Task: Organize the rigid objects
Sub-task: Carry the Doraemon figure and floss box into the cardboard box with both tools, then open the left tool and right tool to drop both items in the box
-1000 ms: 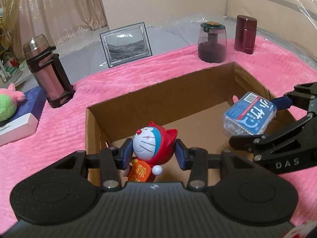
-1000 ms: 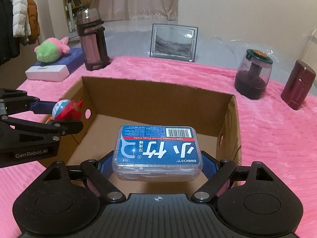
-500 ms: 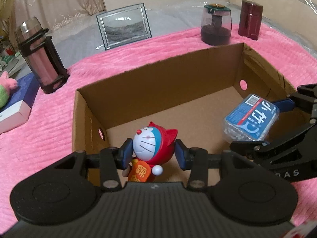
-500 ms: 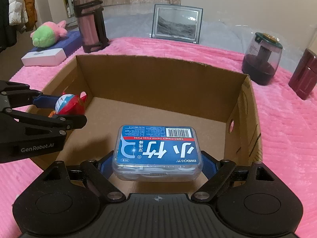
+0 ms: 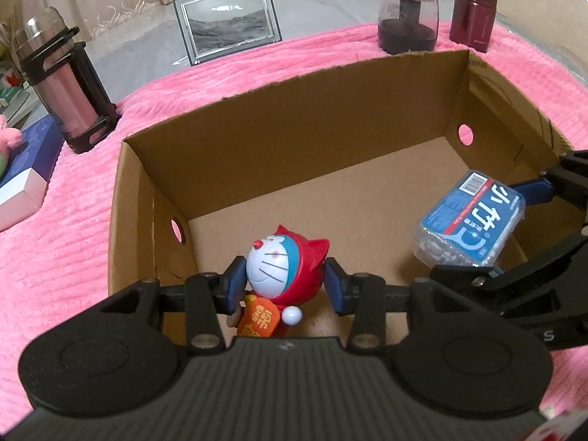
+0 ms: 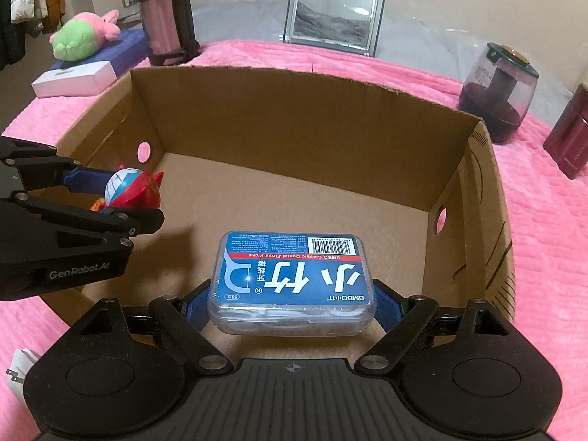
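Note:
My left gripper [image 5: 283, 284] is shut on a red-hooded cat figurine [image 5: 283, 268], held over the near left part of an open cardboard box [image 5: 294, 110]. In the right wrist view the same figurine [image 6: 130, 193] shows at the left, between the left gripper's fingers [image 6: 84, 176]. My right gripper [image 6: 292, 303] is shut on a clear floss-pick box with a blue label [image 6: 292, 281], above the box floor. From the left wrist view that floss-pick box [image 5: 472, 220] hangs at the right, inside the cardboard box.
The cardboard box [image 6: 294, 110] sits on a pink blanket [image 5: 55, 239]. Behind it stand a flask in a black holder [image 5: 62, 84], a picture frame [image 5: 228, 24], a dark glass jar [image 5: 408, 18] and a maroon canister [image 5: 474, 14]. A plush toy [image 6: 82, 35] lies on boxes at far left.
Both grippers have sunk toward the box with their objects still held, and tilted further down. More of the box floor is in view now.

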